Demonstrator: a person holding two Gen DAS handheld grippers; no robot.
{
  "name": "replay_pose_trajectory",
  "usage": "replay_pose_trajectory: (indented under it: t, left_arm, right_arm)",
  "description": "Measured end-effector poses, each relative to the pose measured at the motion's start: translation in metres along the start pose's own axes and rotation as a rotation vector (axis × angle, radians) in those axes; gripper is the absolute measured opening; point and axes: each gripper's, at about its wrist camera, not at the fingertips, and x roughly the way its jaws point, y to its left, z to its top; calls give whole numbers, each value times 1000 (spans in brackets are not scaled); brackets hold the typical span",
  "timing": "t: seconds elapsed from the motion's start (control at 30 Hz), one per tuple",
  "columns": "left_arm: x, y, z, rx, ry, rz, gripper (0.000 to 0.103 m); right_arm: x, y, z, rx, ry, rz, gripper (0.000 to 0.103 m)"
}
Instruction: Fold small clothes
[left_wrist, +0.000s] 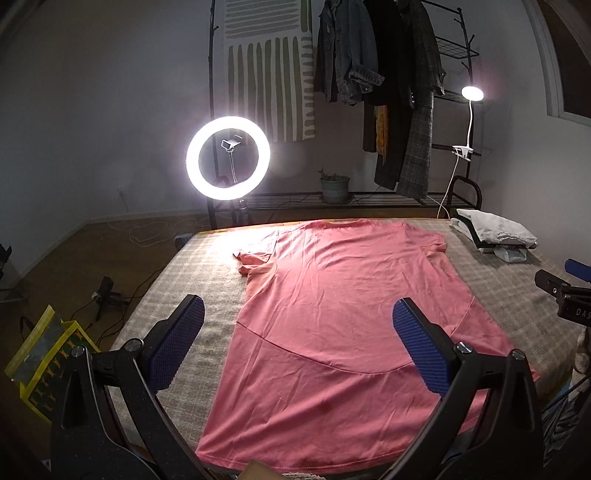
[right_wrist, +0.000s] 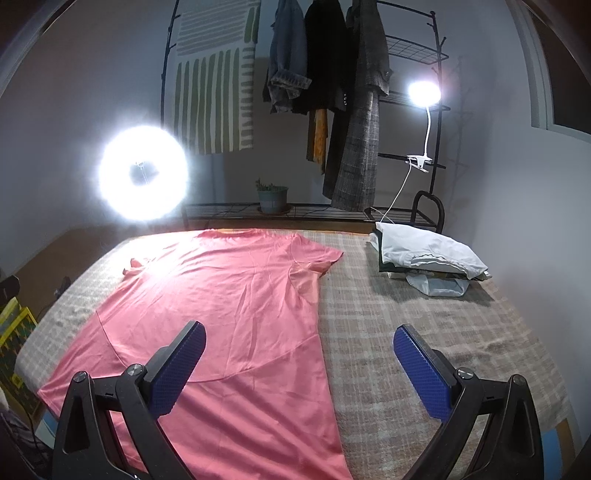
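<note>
My left claw (left_wrist: 297, 345) hangs spread wide, nothing between its blue pads (left_wrist: 177, 341), above the near hem of the pink shirt (left_wrist: 332, 302). My right claw (right_wrist: 297, 365) is spread just as wide and empty; its left pad sits over the shirt's side edge, its right pad over the bare plaid cover (right_wrist: 424, 314).

The shirt lies flat on the cover, hem toward me at 6 o'clock, collar away at 12. In the left view it fills the middle of the bed; in the right view it runs from 7 o'clock up to 11. One sleeve is bunched at 10 o'clock in the left view, the other lies flat on the far side.

Farther out, at 2 o'clock, a pile of folded clothes (right_wrist: 432, 254) sits on the cover, well apart from the shirt. At 3 o'clock in the left view, part of my right claw shows at the frame edge.

Beyond the bed, a ring light (left_wrist: 228, 158) glows at 11 o'clock, a potted plant (left_wrist: 334, 186) stands on a low rack at 12, coats (left_wrist: 399, 92) hang above it, and a clip lamp (left_wrist: 472, 94) shines at 1 o'clock.
</note>
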Motion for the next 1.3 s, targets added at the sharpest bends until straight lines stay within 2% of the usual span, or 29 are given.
replay_pose_trajectory:
  t: [0.3,0.9,1.3]
  left_arm:
    - [-1,-3,-1,8,-5,-3,103]
    - [6,9,-9,0,34,10,103]
    - [13,22,-15,-14,63,41,103]
  right_arm:
    - [0,-1,1,10,1,7,103]
    - [5,12,2,-5,15,14,103]
    - [17,30,9,6,41,68,103]
